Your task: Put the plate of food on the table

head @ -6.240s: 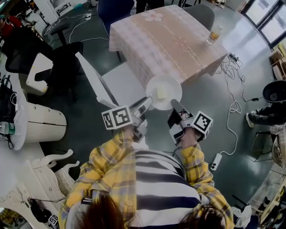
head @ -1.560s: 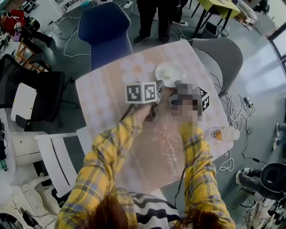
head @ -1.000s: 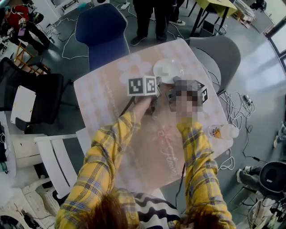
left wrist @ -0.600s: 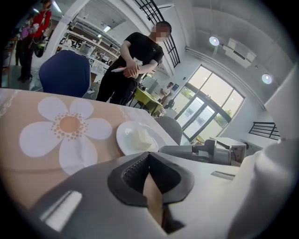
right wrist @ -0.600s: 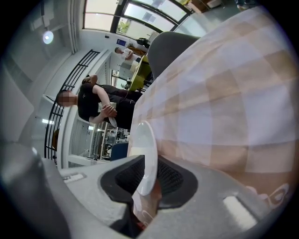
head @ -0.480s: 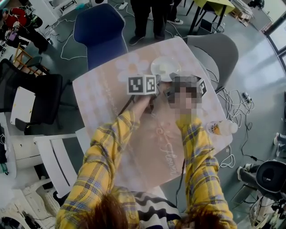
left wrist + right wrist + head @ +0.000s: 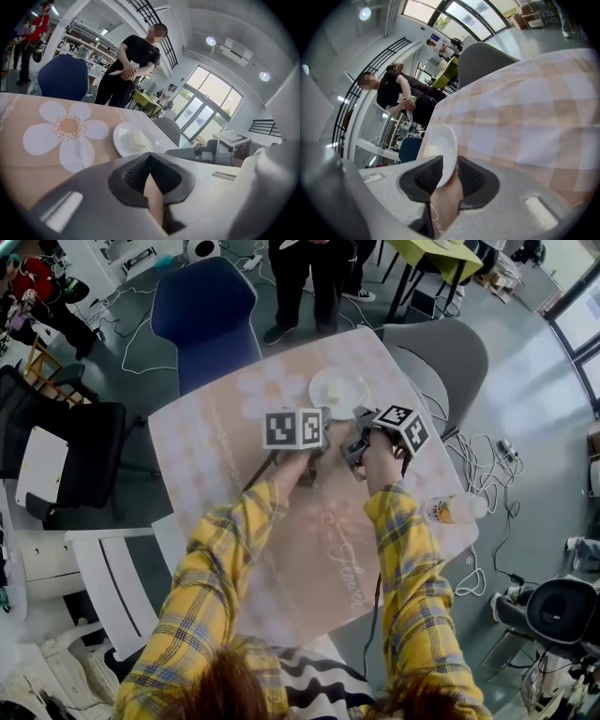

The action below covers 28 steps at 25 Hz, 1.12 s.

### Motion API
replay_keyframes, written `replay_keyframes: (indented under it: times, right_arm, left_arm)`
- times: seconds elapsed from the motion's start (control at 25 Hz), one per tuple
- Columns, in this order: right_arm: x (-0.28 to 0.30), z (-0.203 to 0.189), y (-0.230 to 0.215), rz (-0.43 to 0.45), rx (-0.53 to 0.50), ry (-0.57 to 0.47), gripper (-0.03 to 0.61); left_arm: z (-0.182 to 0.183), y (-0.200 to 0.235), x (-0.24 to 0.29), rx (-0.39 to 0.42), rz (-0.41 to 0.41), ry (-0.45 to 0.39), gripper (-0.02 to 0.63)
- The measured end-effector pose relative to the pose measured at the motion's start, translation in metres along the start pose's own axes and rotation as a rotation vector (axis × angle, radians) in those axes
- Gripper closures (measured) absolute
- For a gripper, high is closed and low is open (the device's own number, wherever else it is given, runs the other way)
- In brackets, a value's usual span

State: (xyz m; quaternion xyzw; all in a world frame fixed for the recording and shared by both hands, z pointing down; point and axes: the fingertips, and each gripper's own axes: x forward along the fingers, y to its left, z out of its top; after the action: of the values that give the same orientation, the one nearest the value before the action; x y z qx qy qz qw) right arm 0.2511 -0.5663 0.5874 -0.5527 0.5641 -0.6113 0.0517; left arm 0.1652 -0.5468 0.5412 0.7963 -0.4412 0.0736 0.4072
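A white plate (image 7: 339, 390) with a pale lump of food rests on the far side of the flower-patterned table (image 7: 234, 474). In the right gripper view the plate (image 7: 443, 150) has its near rim between the jaws, and my right gripper (image 7: 446, 171) is shut on it. In the head view the right gripper (image 7: 354, 423) is at the plate's near right edge. My left gripper (image 7: 323, 430) hovers just short of the plate. In the left gripper view the left gripper (image 7: 150, 157) is shut with nothing in it, and the plate (image 7: 133, 139) lies ahead on the cloth.
A glass of orange drink (image 7: 448, 510) stands at the table's right edge. A blue chair (image 7: 204, 315) and a grey chair (image 7: 441, 357) stand at the far sides, and a person in black (image 7: 305, 268) stands beyond. A white chair (image 7: 117, 568) is near left.
The plate went from in front of my body, held by both grippers, to the far side of the table. Over the last second both grippers and the plate have barely moved.
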Motion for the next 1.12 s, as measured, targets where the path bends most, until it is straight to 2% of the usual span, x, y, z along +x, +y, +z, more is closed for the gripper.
replay_keyframes:
  times: [0.08, 0.24, 0.28, 0.48, 0.68, 0.92, 1.12]
  right_arm:
    - [-0.002, -0.005, -0.002, -0.007, -0.034, 0.008, 0.487]
    - [-0.011, -0.007, 0.004, 0.006, -0.14, -0.017, 0.574]
    - [-0.013, -0.008, 0.008, 0.014, -0.166, -0.024, 0.578]
    - [-0.022, -0.014, 0.02, 0.064, -0.243, -0.05, 0.578]
    - [-0.032, -0.027, 0.034, 0.109, -0.387, -0.107, 0.578]
    - [-0.047, -0.038, 0.041, 0.047, -0.649, -0.193, 0.578]
    - [-0.061, -0.049, 0.041, 0.022, -0.721, -0.231, 0.578]
  left_arm:
    - [-0.003, -0.001, -0.002, 0.007, 0.0, 0.005, 0.612]
    - [-0.004, -0.008, -0.006, 0.025, -0.011, -0.007, 0.612]
    - [-0.004, -0.009, -0.008, 0.028, -0.014, -0.012, 0.612]
    - [-0.01, -0.013, -0.015, 0.038, -0.023, -0.012, 0.612]
    - [-0.014, -0.017, -0.026, 0.046, -0.029, -0.021, 0.612]
    - [-0.021, -0.019, -0.04, 0.077, -0.04, -0.028, 0.612]
    - [-0.029, -0.024, -0.054, 0.087, -0.056, -0.032, 0.612]
